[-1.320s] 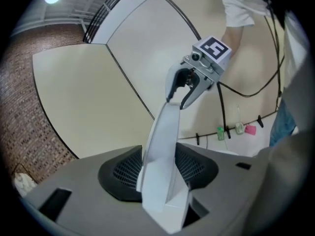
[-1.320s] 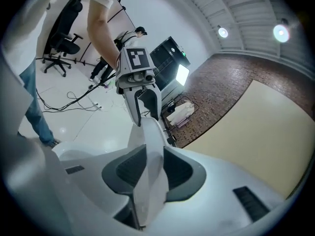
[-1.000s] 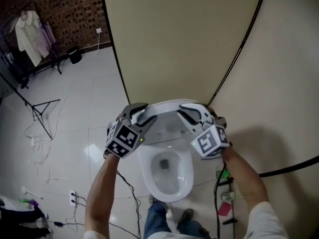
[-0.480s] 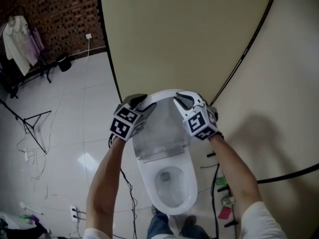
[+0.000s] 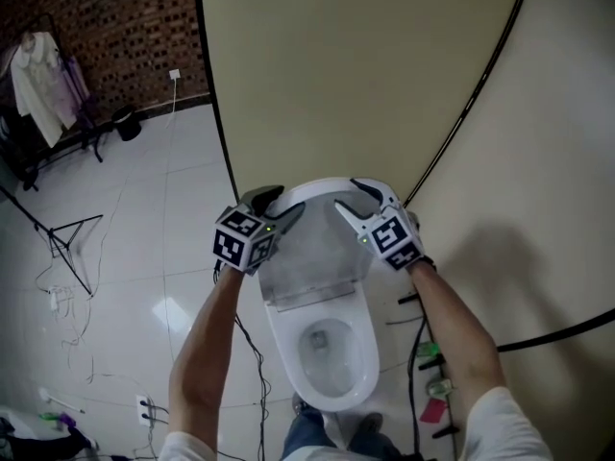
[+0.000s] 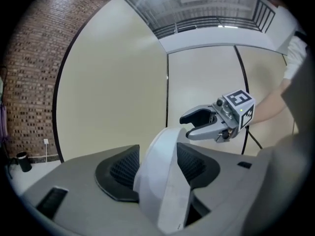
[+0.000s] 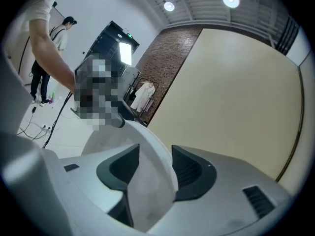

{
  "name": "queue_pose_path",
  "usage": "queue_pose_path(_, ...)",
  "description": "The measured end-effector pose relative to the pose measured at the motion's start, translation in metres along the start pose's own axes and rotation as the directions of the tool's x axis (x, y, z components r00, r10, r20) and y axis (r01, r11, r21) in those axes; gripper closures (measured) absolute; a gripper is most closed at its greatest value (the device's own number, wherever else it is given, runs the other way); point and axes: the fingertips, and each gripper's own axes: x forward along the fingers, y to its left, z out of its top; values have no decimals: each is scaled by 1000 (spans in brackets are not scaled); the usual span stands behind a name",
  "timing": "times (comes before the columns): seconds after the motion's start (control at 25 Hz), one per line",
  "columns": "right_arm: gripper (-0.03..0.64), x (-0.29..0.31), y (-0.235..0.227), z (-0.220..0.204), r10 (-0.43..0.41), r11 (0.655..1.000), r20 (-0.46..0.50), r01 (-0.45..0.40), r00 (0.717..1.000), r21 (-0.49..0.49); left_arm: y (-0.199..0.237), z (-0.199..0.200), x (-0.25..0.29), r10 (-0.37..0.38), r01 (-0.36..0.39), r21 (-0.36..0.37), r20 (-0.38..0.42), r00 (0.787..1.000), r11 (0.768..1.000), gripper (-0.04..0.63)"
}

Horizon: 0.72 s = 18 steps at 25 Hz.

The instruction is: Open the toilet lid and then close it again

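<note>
Lid (image 5: pixel 312 246) stands raised between opening fingers of left gripper (image 5: pixel 284 203) and right gripper (image 5: pixel 352 198), gaps visible only in gripper views.

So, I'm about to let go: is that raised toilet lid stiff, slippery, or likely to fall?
Probably stiff: the toilet lid shows no bend between the opening jaws of the left gripper and right gripper. Its smooth surface looks slippery. It stands raised close to the wall, so it may stay, though a nudge could drop it.
</note>
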Motion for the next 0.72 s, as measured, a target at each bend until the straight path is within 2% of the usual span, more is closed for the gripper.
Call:
queue_pose_path(0.2,411,-51,1,11,-6,1000,63,4,998,26,-31,34,-42,38,-37,-9,114,993,999,360)
queue_pose_path(0.36,411,-107,3,13,23,995,138,-36,990,91,-81,51,-83,78,-75,-21,190,979,997,360)
queue_pose_path(0.48,411,-164,10,1,53,983,198,-87,979,165,-141,53,-106,102,-97,-35,213,972,995,362)
queue_pose_path(0.6,411,-226,31,-18,105,963,249,-161,963,217,-213,42,-125,127,-127,-8,189,974,992,362)
queue_pose_path(0.72,411,-276,60,-47,173,935,269,-244,947,259,-275,25,-140,198,-196,-32,187,962,980,362)
